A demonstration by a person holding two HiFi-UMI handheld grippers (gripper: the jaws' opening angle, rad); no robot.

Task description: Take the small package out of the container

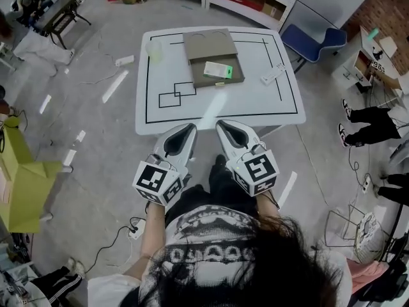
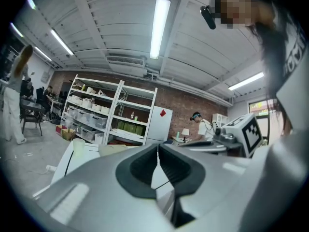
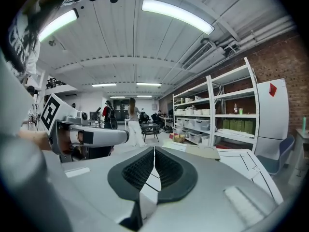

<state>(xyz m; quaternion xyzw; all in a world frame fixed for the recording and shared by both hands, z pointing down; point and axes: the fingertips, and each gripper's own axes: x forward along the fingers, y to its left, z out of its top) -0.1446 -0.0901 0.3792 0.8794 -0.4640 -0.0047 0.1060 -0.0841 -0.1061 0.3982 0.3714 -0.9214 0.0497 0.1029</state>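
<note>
At the near edge of the white table [image 1: 255,104] we hold both tongs low and side by side. The left gripper [image 1: 190,130] and the right gripper [image 1: 221,126] each have their jaws pressed together with nothing between them (each gripper's own view shows bare table beyond the closed tips). The small package [image 1: 218,70] lies inside the open cardboard container [image 1: 199,77] on the far half of the table, well apart from both grippers.

We judge the step in hand to be the reach. To do it well we should spread one pair of jaws wide before arriving, come in above the container's near wall, then lower onto the package and close across its narrow side. It sits toward the right wall, so a jaw has little room there; the lid flap folded away at the back leaves the top open.

The path ahead is bare tabletop with only black tape lines. A pale cup [image 1: 155,48] stands left of the container and a small white item [image 1: 273,75] lies to its right, both off our line
</note>
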